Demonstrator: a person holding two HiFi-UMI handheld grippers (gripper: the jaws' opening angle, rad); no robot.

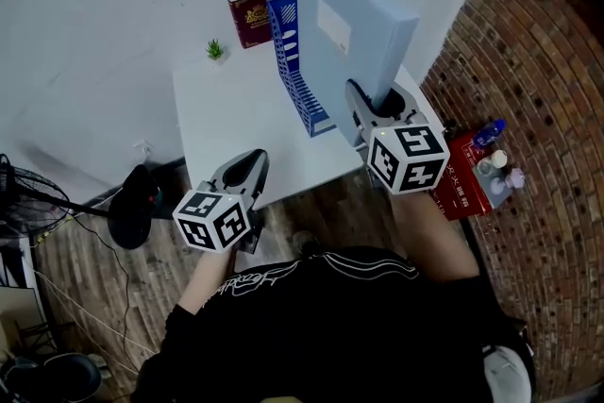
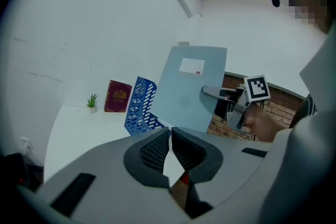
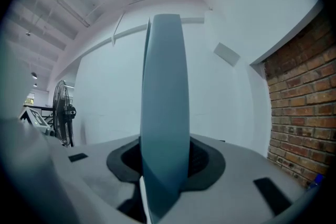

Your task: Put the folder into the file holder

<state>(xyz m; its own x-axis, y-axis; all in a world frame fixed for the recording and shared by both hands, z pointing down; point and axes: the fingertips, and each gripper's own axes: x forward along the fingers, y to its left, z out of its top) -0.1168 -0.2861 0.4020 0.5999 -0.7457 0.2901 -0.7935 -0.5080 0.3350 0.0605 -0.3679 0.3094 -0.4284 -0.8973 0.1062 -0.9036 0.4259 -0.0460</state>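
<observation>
person's black top (image 1: 321, 326) fills the foreground. white table (image 1: 226, 118) bears the blue file holder (image 1: 294, 61). light blue folder (image 1: 354, 33) stands upright just right of the holder, outside it, pinched by the right gripper (image 1: 373, 104). left gripper (image 1: 253, 160), nearer than the holder, has its jaws together, holding nothing.

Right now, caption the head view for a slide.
Right tool holds the folder beside the file holder; left tool shut, empty.

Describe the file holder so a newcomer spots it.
On the white table, look toward its right side. The file holder is the upright dark-blue rack with slotted walls; the folder beside it is plain pale blue, the book maroon.
</observation>
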